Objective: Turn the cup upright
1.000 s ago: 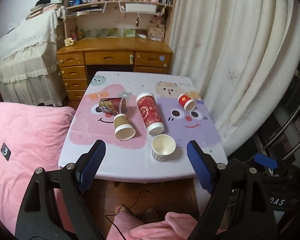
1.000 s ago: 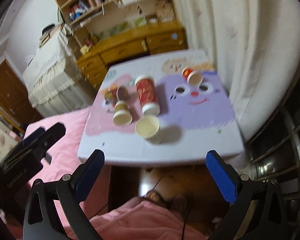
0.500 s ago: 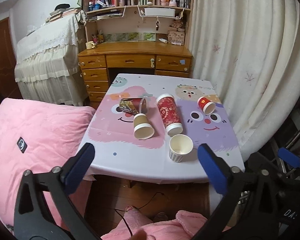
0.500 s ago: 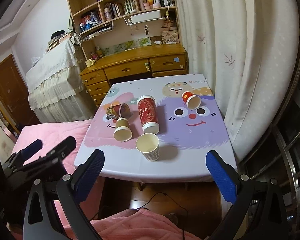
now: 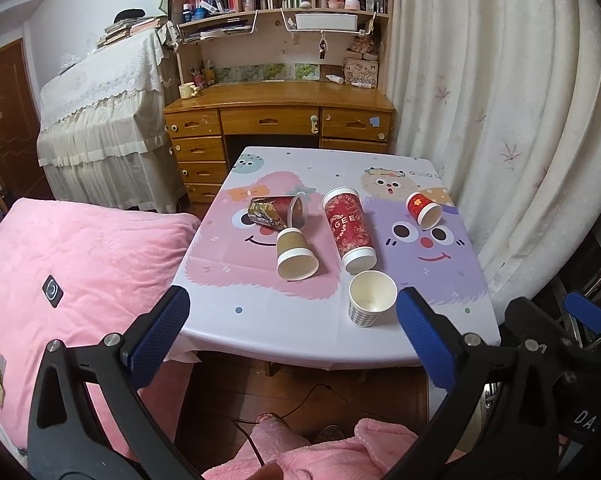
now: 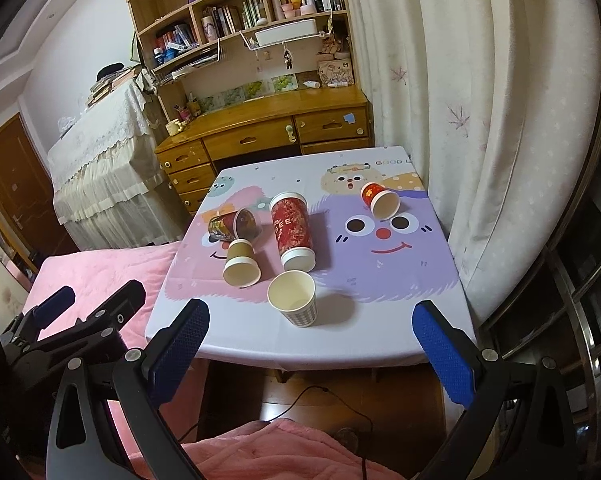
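A white checked paper cup (image 5: 370, 298) (image 6: 294, 298) stands upright near the table's front edge. Lying on their sides behind it are a tall red cup (image 5: 348, 229) (image 6: 291, 230), a small tan cup (image 5: 294, 254) (image 6: 241, 262), a clear plastic cup with a dark label (image 5: 276, 211) (image 6: 233, 224) and a small red cup (image 5: 423, 209) (image 6: 379, 200). My left gripper (image 5: 290, 334) is open and empty, held off the table's front. My right gripper (image 6: 310, 344) is open and empty, also short of the table's front edge.
The table (image 5: 300, 320) has a cartoon cloth. A pink bed (image 5: 72, 276) lies to its left, a curtain (image 5: 500, 120) to its right, and a wooden desk with shelves (image 5: 278, 120) behind. My pink-clad knees (image 6: 284, 452) are below.
Both grippers have tilted up and steadied; the blurred right view is now sharp. The left gripper's jaws opened wider. The cups have not moved.
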`<state>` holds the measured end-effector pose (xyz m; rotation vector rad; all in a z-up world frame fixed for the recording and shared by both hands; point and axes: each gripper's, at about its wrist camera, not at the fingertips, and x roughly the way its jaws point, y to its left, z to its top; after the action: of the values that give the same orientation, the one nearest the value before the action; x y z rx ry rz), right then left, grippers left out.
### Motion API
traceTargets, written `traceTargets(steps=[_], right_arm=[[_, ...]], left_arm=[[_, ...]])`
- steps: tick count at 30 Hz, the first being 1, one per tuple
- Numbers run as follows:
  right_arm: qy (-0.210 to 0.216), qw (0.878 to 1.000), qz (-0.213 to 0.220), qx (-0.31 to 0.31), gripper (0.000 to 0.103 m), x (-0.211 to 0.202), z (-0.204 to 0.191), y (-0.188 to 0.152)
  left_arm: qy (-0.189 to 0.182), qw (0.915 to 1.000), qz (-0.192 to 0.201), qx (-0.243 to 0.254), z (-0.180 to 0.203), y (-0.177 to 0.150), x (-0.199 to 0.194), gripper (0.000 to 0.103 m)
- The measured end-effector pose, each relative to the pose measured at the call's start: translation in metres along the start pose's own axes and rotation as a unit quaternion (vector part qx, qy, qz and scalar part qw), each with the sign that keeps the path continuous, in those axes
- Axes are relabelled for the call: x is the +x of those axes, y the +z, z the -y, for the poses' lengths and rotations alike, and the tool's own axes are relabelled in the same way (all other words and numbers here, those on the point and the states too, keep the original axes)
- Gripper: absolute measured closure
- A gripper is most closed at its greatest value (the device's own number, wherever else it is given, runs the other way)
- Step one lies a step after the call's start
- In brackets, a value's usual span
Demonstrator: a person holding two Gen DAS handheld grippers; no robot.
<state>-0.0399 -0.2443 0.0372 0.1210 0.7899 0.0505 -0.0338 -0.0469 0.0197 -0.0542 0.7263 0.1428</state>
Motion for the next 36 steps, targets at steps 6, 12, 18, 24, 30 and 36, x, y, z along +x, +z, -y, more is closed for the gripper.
traceTargets(steps=[6, 12, 18, 24, 30, 36], right_arm=[[0.0, 1.0, -0.006, 0.013, 0.0, 0.005, 0.005, 0.004], [0.0, 1.0, -0.005, 0.021, 0.0, 0.008, 0.009, 0.005], [0.001, 1.0, -0.007, 0.022, 0.0, 0.008, 0.009, 0.006], [0.003, 1.0, -0.009, 0.018, 0.0, 0.008, 0.009, 0.006], [0.003, 1.0, -0.012, 0.017, 0.0, 0.011, 0.007, 0.002], [0.004, 1.0, -0.016, 0.02, 0.0, 0.014, 0.01, 0.0]], left_arm=[[-0.007, 1.0, 0.001, 0.002, -0.001, 0.0, 0.003, 0.001], [-0.013, 0.9999, -0.002, 0.007, -0.002, 0.005, 0.011, 0.001], [-0.013, 0.9999, -0.002, 0.007, -0.002, 0.006, 0.011, 0.001], [-0.014, 0.9999, -0.002, 0.008, -0.002, 0.007, 0.011, 0.001], [-0.014, 0.9999, -0.001, 0.008, -0.002, 0.007, 0.011, 0.001], [-0.015, 0.9998, 0.0, 0.01, 0.001, 0.005, 0.017, 0.001]])
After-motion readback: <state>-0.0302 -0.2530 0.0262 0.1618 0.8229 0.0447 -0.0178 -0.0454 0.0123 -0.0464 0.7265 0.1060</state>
